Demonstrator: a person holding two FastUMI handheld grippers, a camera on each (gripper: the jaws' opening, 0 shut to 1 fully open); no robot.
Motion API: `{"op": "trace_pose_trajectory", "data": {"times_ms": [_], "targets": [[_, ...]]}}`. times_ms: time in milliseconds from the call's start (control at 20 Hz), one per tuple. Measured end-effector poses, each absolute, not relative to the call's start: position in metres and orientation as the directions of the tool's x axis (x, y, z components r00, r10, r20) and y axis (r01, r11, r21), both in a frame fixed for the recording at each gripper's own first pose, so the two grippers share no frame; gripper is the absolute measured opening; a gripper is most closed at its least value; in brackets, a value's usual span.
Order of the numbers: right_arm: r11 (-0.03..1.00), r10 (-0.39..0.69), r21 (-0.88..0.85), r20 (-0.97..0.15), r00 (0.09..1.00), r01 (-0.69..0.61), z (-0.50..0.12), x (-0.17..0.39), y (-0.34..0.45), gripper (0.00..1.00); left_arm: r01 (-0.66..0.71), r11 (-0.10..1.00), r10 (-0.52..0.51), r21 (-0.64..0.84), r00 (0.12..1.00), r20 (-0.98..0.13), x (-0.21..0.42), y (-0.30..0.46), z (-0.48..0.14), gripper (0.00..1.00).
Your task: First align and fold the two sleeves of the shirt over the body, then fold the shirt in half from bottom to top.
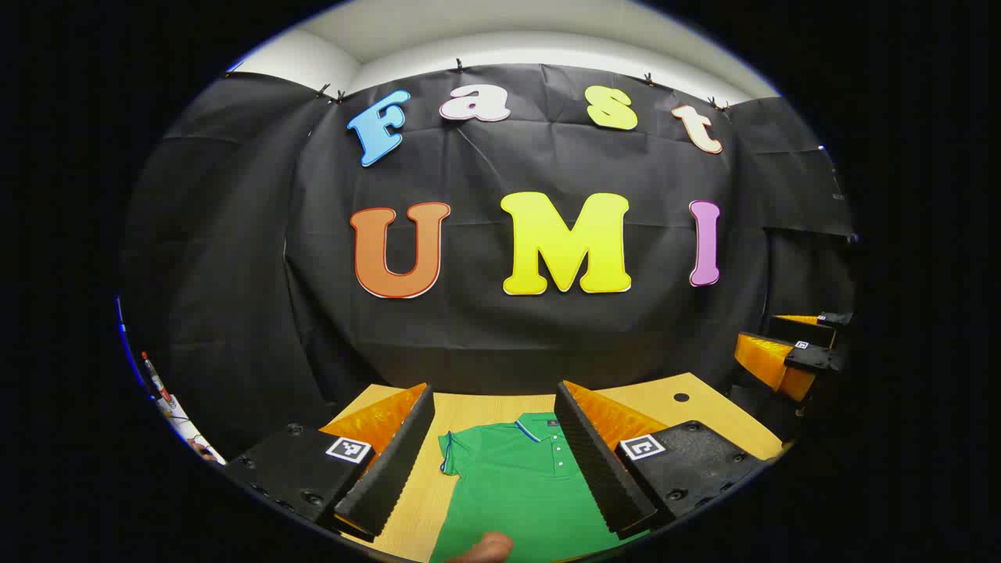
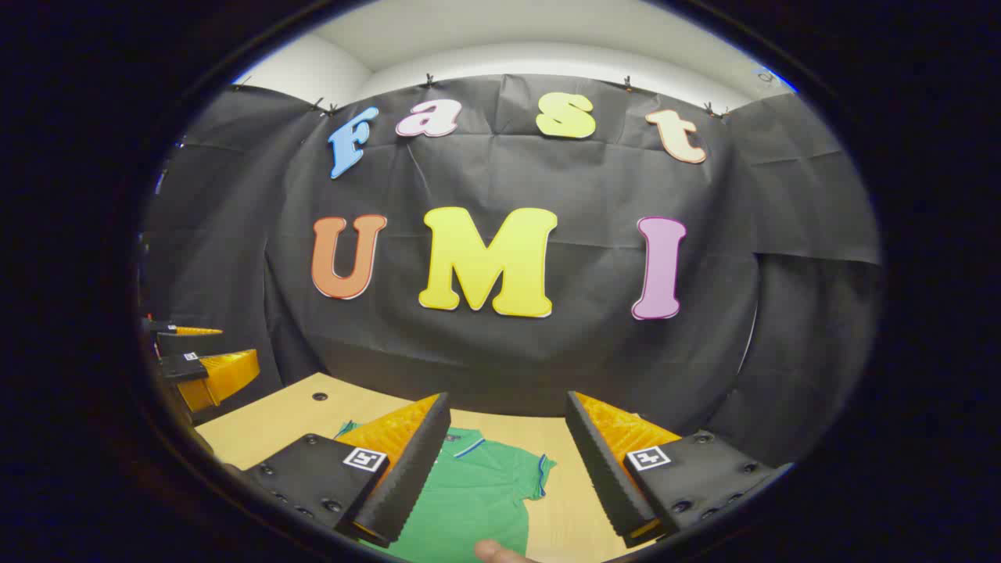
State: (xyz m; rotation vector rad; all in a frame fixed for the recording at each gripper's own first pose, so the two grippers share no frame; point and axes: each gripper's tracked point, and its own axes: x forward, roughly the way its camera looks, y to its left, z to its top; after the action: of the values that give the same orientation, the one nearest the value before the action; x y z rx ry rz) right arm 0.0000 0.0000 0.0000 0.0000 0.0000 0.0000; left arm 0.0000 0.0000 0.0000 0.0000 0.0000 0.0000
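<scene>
I hold both grippers, left (image 1: 493,461) and right (image 2: 508,461), jaws apart, above the green polo shirt (image 1: 516,485) on the tabletop (image 1: 665,399); sleeve folding comes first, needing a sleeve-edge pinch.

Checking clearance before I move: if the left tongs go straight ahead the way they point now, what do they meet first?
Probably the booth's black cloth wall. The left tongs are open, pointing level above the green shirt on the table; depth is uncertain.

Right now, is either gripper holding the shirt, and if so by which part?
Nothing is held. Left gripper and right gripper are both open above the green shirt, which lies flat on the table.
</scene>
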Motion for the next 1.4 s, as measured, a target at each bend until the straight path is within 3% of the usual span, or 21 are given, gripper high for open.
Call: {"op": "trace_pose_trajectory", "data": {"times_ms": [200,250,300,850,900,1000,1050,1200,1250,1300,1400], "targets": [[1.000,-0.003,0.015,-0.019,1.000,0.004,-0.006,0.003,-0.003,0.90,-0.004,1.000,0.005,0.015,1.000,-0.012,0.003,-0.002,-0.006,1.00],[1.000,-0.005,0.017,-0.021,1.000,0.005,-0.006,0.003,-0.005,0.95,-0.007,1.000,0.007,0.020,1.000,-0.017,0.004,-0.002,-0.009,1.00],[1.000,-0.008,0.017,-0.020,1.000,0.009,-0.005,0.003,-0.007,0.90,-0.009,1.000,0.009,0.020,1.000,-0.019,0.007,-0.003,-0.011,1.00],[1.000,-0.028,-0.013,-0.065,0.998,0.027,-0.027,0.010,-0.019,0.90,0.002,1.000,-0.002,0.001,0.999,-0.032,0.019,-0.013,-0.019,0.99],[1.000,-0.029,-0.014,-0.068,0.997,0.028,-0.028,0.011,-0.020,0.95,0.007,1.000,-0.007,-0.001,1.000,-0.029,0.020,-0.014,-0.018,1.00],[0.999,-0.035,-0.015,-0.077,0.996,0.034,-0.033,0.015,-0.022,0.90,0.014,1.000,-0.014,-0.005,0.999,-0.036,0.025,-0.019,-0.020,0.99],[0.999,-0.039,-0.015,-0.085,0.996,0.038,-0.036,0.017,-0.024,0.95,0.015,1.000,-0.016,-0.004,0.999,-0.042,0.027,-0.020,-0.022,0.99],[0.999,-0.051,-0.006,-0.114,0.992,0.051,-0.047,0.025,-0.031,0.95,0.022,1.000,-0.022,-0.001,0.998,-0.058,0.035,-0.025,-0.026,1.00],[0.999,-0.055,-0.005,-0.127,0.990,0.054,-0.053,0.029,-0.033,0.90,0.023,1.000,-0.022,0.002,0.998,-0.063,0.037,-0.025,-0.028,1.00],[0.998,-0.055,-0.003,-0.139,0.989,0.055,-0.057,0.032,-0.034,0.95,0.024,1.000,-0.024,0.005,0.997,-0.067,0.040,-0.027,-0.028,1.00],[0.998,-0.055,-0.003,-0.161,0.985,0.055,-0.067,0.041,-0.037,0.95,0.018,1.000,-0.017,0.013,0.998,-0.063,0.044,-0.028,-0.026,1.00]]}}
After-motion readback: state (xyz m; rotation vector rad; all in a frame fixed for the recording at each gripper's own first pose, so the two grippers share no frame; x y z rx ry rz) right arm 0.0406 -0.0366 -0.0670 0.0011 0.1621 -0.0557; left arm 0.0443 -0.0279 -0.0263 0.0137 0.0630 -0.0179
